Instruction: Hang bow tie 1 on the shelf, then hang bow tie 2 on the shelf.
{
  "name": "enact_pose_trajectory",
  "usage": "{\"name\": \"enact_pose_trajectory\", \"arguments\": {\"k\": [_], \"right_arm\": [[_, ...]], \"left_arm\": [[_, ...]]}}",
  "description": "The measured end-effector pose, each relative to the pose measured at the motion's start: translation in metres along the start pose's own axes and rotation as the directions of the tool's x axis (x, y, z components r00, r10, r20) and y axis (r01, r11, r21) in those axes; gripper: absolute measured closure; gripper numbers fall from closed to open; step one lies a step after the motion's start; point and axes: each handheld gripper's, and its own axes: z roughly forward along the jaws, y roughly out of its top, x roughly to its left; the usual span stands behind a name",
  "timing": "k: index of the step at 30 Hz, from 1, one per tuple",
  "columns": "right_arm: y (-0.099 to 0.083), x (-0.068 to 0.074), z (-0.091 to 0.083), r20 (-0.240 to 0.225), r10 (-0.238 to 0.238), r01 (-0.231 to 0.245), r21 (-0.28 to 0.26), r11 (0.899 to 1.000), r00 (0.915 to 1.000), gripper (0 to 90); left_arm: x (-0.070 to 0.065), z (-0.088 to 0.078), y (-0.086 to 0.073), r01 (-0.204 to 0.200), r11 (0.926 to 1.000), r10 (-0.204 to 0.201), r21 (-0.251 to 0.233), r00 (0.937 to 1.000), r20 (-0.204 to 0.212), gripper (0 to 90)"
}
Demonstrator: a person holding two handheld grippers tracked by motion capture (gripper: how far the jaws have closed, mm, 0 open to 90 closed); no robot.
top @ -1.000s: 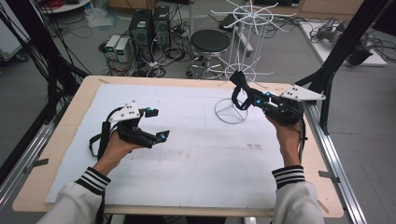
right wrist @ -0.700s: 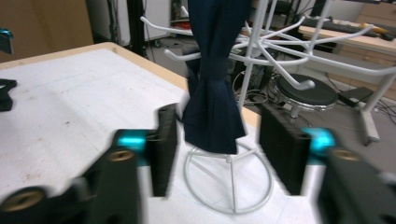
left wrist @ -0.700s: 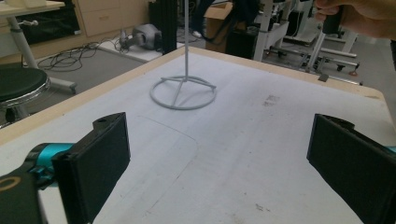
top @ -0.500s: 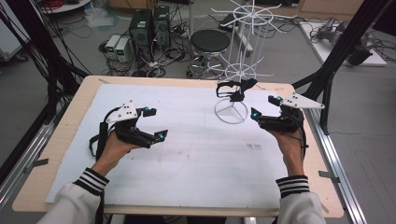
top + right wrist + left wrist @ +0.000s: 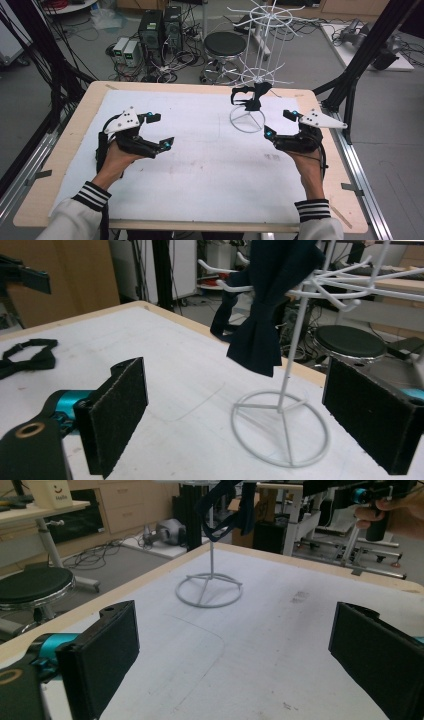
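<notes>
Hanging from one of the lower white arms of the wire display stand [image 5: 256, 75], a dark navy bow tie [image 5: 252, 96] droops with its strap looping to one side; in the right gripper view the bow tie [image 5: 260, 330] dangles well above the stand's round base ring [image 5: 280, 427], touching neither jaw. We hold the right gripper [image 5: 280, 124] just beside that base ring, toward the table's right edge, and its jaws have just been opening: they now stand wide, with nothing between them but bare mat. We rest the left gripper [image 5: 156, 131] over the left half of the white mat [image 5: 210, 170], well apart from the stand, and its jaws too stand wide and hold nothing; its own view looks across the mat to the stand's ring [image 5: 209, 590] and to the bow tie's dark folds [image 5: 235, 510] at the top edge. Our right hand [image 5: 395, 517] with its gripper appears in that view's upper right corner. A second black bow tie [image 5: 27, 357] lies flat on the mat at the left edge of the right gripper view. Beyond the wooden table [image 5: 70, 150] stands a round black stool [image 5: 225, 45] among cables and computer cases [image 5: 160, 30] on the floor.
</notes>
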Motion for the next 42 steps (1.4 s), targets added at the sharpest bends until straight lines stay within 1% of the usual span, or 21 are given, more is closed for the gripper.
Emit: {"name": "enact_pose_trajectory", "arguments": {"k": [1, 4, 6, 8, 12, 13, 15, 16, 18, 22, 23, 24, 25, 27, 30, 34, 41, 42], "right_arm": [[-0.001, 0.002, -0.001, -0.005, -0.002, 0.002, -0.007, 1.0, 1.0, 10.4], [-0.005, 0.006, -0.002, -0.023, 0.021, -0.022, -0.029, 0.999, 0.9995, 10.4], [-0.006, 0.008, -0.002, -0.03, 0.015, -0.016, -0.023, 1.0, 0.9994, 10.4], [-0.008, 0.012, -0.003, -0.039, 0.012, -0.014, -0.039, 0.999, 0.9991, 10.4], [-0.015, 0.021, -0.004, -0.057, 0.014, -0.017, -0.054, 0.998, 0.9983, 10.4], [-0.017, 0.022, -0.004, -0.063, 0.008, -0.011, -0.057, 0.998, 0.998, 10.4], [-0.02, 0.024, -0.004, -0.069, 0.012, -0.016, -0.051, 0.999, 0.9976, 10.4], [-0.021, 0.025, -0.004, -0.07, 0.011, -0.015, -0.058, 0.998, 0.9975, 10.4], [-0.024, 0.029, -0.005, -0.081, 0.022, -0.028, -0.074, 0.997, 0.9965, 10.4], [-0.027, 0.034, -0.005, -0.106, -0.003, -0.008, -0.101, 0.995, 0.9944, 10.5], [-0.029, 0.036, -0.006, -0.121, -0.004, -0.008, -0.099, 0.995, 0.9927, 10.4], [-0.029, 0.037, -0.005, -0.125, -0.016, 0.004, -0.095, 0.995, 0.9921, 10.4], [-0.029, 0.038, -0.005, -0.12, -0.028, 0.017, -0.099, 0.995, 0.9924, 10.4], [-0.029, 0.039, -0.005, -0.128, -0.022, 0.009, -0.101, 0.995, 0.9915, 10.4], [-0.03, 0.038, -0.004, -0.128, -0.016, 0.002, -0.11, 0.994, 0.9917, 10.4], [-0.033, 0.037, -0.004, -0.125, 0.002, -0.015, -0.104, 0.994, 0.9921, 10.5], [-0.033, 0.037, -0.005, -0.129, -0.003, -0.012, -0.117, 0.993, 0.9917, 10.5], [-0.033, 0.037, -0.006, -0.128, 0.004, -0.019, -0.115, 0.993, 0.9918, 10.5]], "left_arm": [[0.0, -0.001, 0.0, -0.001, 1.0, 0.001, -0.006, 1.0, -0.002, 6.4], [0.001, -0.006, 0.0, 0.0, 0.9999, 0.0, -0.015, 1.0, -0.001, 6.4], [0.001, -0.009, -0.001, -0.002, 0.9997, 0.002, -0.023, 1.0, -0.001, 6.4], [0.001, -0.012, -0.002, -0.001, 0.9997, 0.001, -0.026, 1.0, -0.001, 6.4], [0.001, -0.015, -0.007, 0.003, 0.9995, -0.003, -0.033, 1.0, 0.0, 6.4], [0.001, -0.015, -0.007, -0.002, 0.9996, 0.002, -0.029, 1.0, 0.0, 6.4], [0.001, -0.016, -0.009, -0.003, 0.9995, 0.003, -0.031, 1.0, -0.003, 6.4], [0.001, -0.016, -0.009, -0.002, 0.9995, 0.002, -0.032, 1.0, -0.003, 6.4], [0.001, -0.017, -0.01, 0.002, 0.9993, -0.002, -0.036, 1.0, -0.005, 6.4], [0.002, -0.018, -0.01, 0.002, 0.9991, -0.002, -0.042, 1.0, -0.008, 6.4], [0.002, -0.019, -0.011, 0.003, 0.9991, -0.004, -0.043, 1.0, -0.009, 6.4], [0.002, -0.019, -0.011, 0.004, 0.999, -0.004, -0.045, 1.0, -0.007, 6.4], [0.002, -0.019, -0.011, 0.006, 0.9989, -0.007, -0.046, 0.9999, -0.009, 6.4], [0.002, -0.019, -0.011, 0.007, 0.9987, -0.007, -0.051, 0.9999, -0.008, 6.4], [0.002, -0.019, -0.011, 0.002, 0.9988, -0.002, -0.048, 1.0, -0.007, 6.4], [0.001, -0.019, -0.011, 0.002, 0.9991, -0.003, -0.042, 0.9999, -0.014, 6.4], [0.0, -0.019, -0.01, -0.003, 0.9992, 0.003, -0.04, 0.9999, -0.016, 6.4], [0.0, -0.019, -0.01, -0.001, 0.9992, 0.001, -0.041, 0.9999, -0.016, 6.4]]}}
